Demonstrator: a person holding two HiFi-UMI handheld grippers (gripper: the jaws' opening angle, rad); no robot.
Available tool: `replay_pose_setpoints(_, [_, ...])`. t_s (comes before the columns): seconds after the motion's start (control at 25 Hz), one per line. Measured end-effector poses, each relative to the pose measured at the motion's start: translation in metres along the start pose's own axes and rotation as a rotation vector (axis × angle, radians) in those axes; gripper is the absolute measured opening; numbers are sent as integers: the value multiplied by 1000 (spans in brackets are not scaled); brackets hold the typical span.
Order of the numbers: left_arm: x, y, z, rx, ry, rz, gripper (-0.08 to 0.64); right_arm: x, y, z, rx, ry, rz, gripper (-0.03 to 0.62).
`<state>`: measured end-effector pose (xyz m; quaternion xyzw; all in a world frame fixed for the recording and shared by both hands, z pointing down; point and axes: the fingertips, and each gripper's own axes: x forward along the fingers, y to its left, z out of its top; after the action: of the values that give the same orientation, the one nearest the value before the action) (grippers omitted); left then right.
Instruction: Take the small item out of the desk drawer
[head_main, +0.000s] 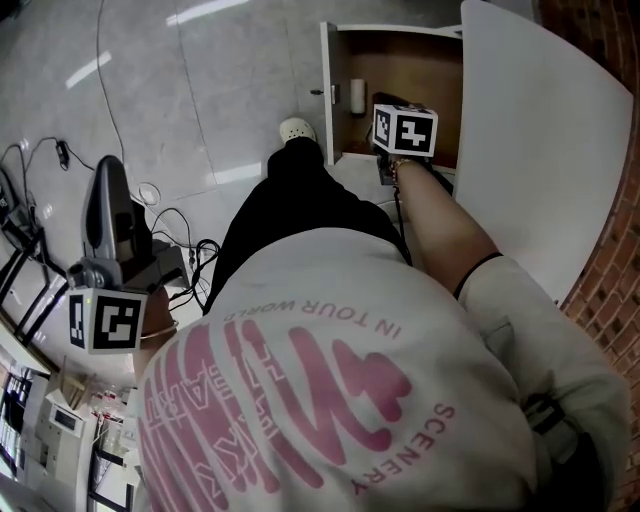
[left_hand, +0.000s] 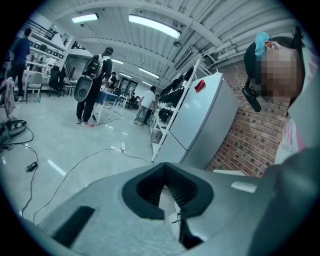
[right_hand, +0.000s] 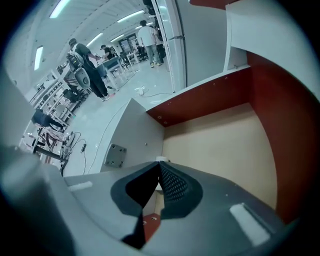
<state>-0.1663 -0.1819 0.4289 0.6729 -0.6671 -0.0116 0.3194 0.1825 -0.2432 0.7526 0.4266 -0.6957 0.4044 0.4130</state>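
Glossy grey floor (head_main: 210, 90) spreads through a big open workshop, strip lights (left_hand: 152, 25) overhead mirrored in it and loose cables (head_main: 175, 225) trailing across. A brick wall (head_main: 600, 290) stands just behind the white table (head_main: 540, 150). Under that table's edge the drawer compartment (head_main: 400, 60) stands open, brown-walled with a pale bottom, its white door (right_hand: 125, 140) swung out to 1 side. The small item (head_main: 357, 97), a white upright cylinder, stands inside the compartment close to the door-side wall.

The right gripper (right_hand: 159, 167) is at the compartment's mouth, clenched with nothing held in it. Only a sliver of the item's white top peeks past its front, the rest hidden behind it, so I cannot tell whether they touch. The left gripper (left_hand: 164, 167) is well away from the compartment at the person's side, likewise closed and empty.

The person's printed shirt (head_main: 330, 400) blocks much of the floor, and the distant people (left_hand: 95, 85) are too small to make out clearly.
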Motion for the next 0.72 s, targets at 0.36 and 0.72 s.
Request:
replay_pose_setpoints(0.36, [3, 12, -8, 5, 29, 45, 3, 34, 3, -12, 8, 99, 33, 88])
replay_pose_setpoints(0.72, [10, 21, -14, -31, 66, 66, 4, 50, 5, -16, 26, 177, 48, 120])
